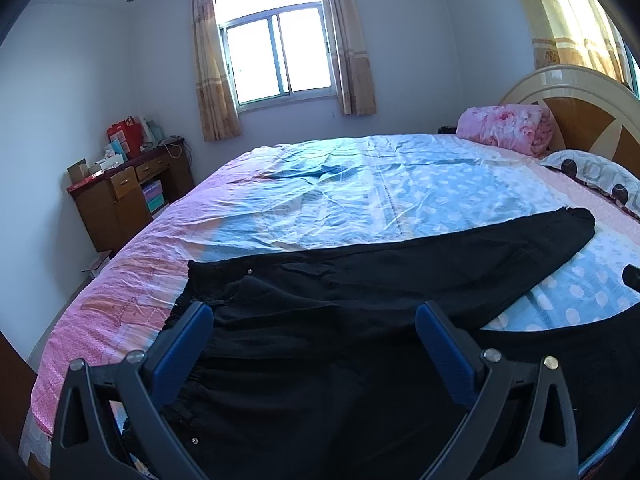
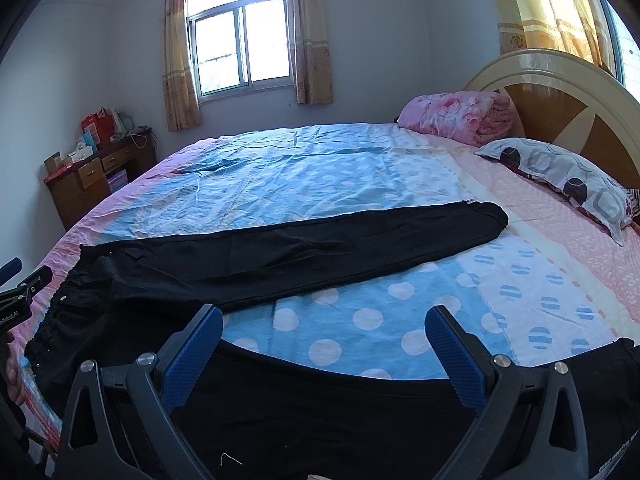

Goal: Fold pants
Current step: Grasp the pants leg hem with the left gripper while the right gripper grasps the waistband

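Black pants point(image 1: 360, 280) lie spread on the bed, waistband at the left, one leg reaching right toward the pillow, the other leg along the near edge point(image 2: 320, 400). My left gripper point(image 1: 314, 316) is open, hovering over the waist and hip area, its blue fingers point(image 1: 188, 340) wide apart and empty. My right gripper point(image 2: 324, 320) is open above the near leg and the dotted sheet, empty. The pants also show in the right wrist view point(image 2: 280, 256). The left gripper's tip shows at the left edge of the right wrist view point(image 2: 24, 280).
The bed has a blue and pink dotted sheet point(image 2: 360, 184). A patterned pillow point(image 2: 568, 176) and a folded pink blanket point(image 2: 456, 116) lie by the wooden headboard point(image 2: 560, 92). A wooden desk with boxes point(image 1: 124, 188) stands at the far left under the window point(image 1: 276, 56).
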`<state>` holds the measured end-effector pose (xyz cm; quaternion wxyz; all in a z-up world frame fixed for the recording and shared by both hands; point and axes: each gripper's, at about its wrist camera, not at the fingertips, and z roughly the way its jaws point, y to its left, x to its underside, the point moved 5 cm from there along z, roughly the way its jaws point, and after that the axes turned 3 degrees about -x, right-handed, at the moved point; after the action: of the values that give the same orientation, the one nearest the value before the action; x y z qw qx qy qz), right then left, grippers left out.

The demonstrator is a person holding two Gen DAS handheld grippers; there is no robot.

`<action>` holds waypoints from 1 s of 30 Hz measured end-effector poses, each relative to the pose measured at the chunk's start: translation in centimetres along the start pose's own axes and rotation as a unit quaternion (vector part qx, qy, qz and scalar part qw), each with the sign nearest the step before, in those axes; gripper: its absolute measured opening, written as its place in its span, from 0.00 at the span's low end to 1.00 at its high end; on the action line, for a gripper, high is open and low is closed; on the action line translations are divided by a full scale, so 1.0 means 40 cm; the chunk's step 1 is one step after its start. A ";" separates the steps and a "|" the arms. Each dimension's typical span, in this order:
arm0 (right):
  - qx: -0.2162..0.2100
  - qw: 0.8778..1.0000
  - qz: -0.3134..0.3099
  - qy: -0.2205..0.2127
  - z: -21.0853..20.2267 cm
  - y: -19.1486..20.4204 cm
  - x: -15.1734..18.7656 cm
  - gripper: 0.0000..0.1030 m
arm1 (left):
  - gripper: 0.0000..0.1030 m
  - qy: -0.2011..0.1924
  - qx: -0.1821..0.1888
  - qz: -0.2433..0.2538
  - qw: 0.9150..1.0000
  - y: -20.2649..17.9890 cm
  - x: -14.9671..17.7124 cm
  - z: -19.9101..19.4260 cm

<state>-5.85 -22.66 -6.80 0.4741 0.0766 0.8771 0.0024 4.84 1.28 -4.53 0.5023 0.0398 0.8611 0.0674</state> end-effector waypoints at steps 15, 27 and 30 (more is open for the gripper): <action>0.066 0.996 0.045 0.042 0.117 -0.363 -0.217 0.99 | 1.00 0.075 -0.090 0.040 0.992 0.261 -0.049 0.297; 0.111 0.977 0.135 0.125 0.505 -0.662 -0.349 0.98 | 1.00 0.155 -0.128 0.018 0.979 0.440 -0.043 0.582; 0.119 0.973 0.141 0.141 0.566 -0.695 -0.338 0.95 | 0.99 0.173 -0.116 0.012 0.978 0.453 -0.032 0.636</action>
<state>16.59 -53.51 -10.16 0.3285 0.2543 0.9093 -0.0247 27.63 20.93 -12.95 0.3463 -0.0207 0.9207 0.1790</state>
